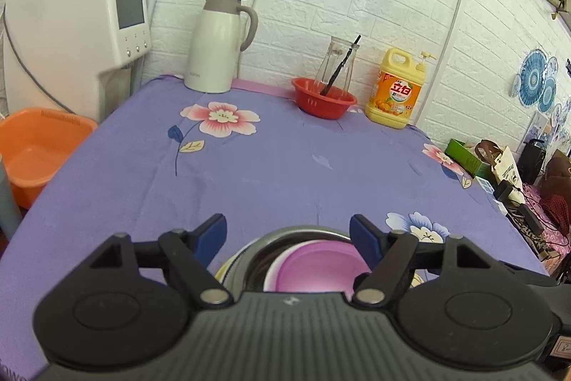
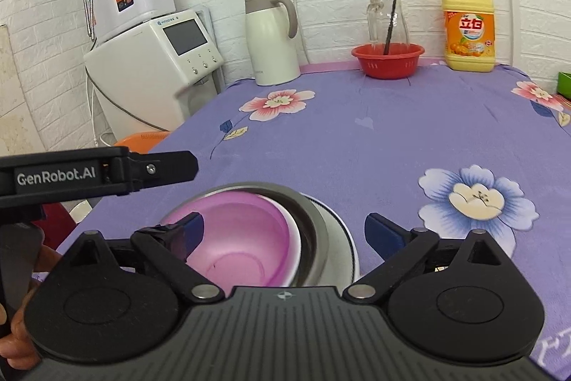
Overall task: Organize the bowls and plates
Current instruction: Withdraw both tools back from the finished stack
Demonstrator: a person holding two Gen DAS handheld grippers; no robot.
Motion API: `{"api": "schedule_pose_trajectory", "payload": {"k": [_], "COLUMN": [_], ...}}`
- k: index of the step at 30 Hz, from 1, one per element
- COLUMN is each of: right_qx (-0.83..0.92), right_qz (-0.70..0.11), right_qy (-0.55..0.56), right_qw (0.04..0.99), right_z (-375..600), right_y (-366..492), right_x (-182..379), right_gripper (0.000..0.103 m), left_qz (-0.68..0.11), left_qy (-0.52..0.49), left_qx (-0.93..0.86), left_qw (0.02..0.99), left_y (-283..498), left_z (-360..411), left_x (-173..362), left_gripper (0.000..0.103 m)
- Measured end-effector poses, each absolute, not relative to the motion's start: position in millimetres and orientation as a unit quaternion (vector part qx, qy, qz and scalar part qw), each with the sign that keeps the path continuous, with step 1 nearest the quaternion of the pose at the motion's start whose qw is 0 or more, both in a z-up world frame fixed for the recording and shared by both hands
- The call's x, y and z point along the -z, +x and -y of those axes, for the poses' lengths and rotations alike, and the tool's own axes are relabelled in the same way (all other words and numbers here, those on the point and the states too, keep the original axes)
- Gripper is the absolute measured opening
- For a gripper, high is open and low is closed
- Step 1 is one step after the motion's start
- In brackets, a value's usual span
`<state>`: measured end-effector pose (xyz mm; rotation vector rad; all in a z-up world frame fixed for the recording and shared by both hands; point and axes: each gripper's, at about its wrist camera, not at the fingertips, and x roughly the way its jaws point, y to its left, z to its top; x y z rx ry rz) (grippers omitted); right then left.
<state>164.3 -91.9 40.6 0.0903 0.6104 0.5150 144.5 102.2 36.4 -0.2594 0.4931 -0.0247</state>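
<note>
The left gripper (image 1: 288, 234) hangs with its blue pads (image 1: 213, 231) spread wide and nothing between them, just above the far rim of a nested stack. The right gripper (image 2: 283, 231) is likewise spread and empty; its left pad overlaps the pink bowl (image 2: 246, 238) in the picture, though whether it touches cannot be told. In the right wrist view the left gripper's black body (image 2: 96, 174) reaches in from the left edge, above the stack's left side, with part of a hand (image 2: 21, 338) at the lower left corner.

The stack sits near the front edge of the tabletop (image 2: 374, 138), close to its left edge. The pink bowl lies tilted inside a steel bowl (image 2: 314, 224), which rests on a white plate (image 2: 342, 238).

Beyond the stack the purple flowered cloth is bare across the middle and right of the tabletop, leaving wide room that way. Along the far edge, against the white brick wall, stand a cream thermos jug (image 2: 273, 41), a red basket (image 2: 387, 59) with a glass pitcher (image 2: 387, 16) just behind it, and a yellow detergent bottle (image 2: 467, 27). These are well apart from the stack.

Off the left edge stand a white appliance (image 1: 78, 34) and, lower down, an orange basin (image 1: 39, 145). Off the right edge sits a clutter of boxes and cables (image 1: 514, 181).
</note>
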Motion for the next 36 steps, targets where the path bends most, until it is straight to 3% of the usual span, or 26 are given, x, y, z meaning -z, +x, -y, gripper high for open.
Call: {"api": "schedule_pose_trajectory", "payload": {"k": [4,12,25,36], "right_qx": [-0.228,-0.174,-0.144,-0.164], "right_qz": [-0.3,-0.283,-0.272,-0.242], "right_qy": [0.053,0.061,0.06,0.066], "right_qw": [0.925,0.941,0.95,0.954], "right_z": [107.1,147.9,175.6,180.0], "right_y": [146.2,93.9,32.0,-3.1], "right_x": [-36.4,-27.0,-1.8,-2.7], "right_gripper": [0.103,0.103,0.103,0.103], "left_qz": [-0.228,-0.187,-0.228,-0.196], "left_qy": [-0.119,-0.082,-0.097,-0.073], "left_qx": [-0.008,-0.005,-0.002,-0.005], "left_qw": [0.966,0.979,0.969,0.978], "left_y": [121.6,63.7,13.5,-22.4], "left_z": [-88.1,-47.7,-26.5,-19.2], "left_x": [-34.1,-27.4,11.9,13.2], "left_gripper": [0.085,0.09,0.09,0.09]}}
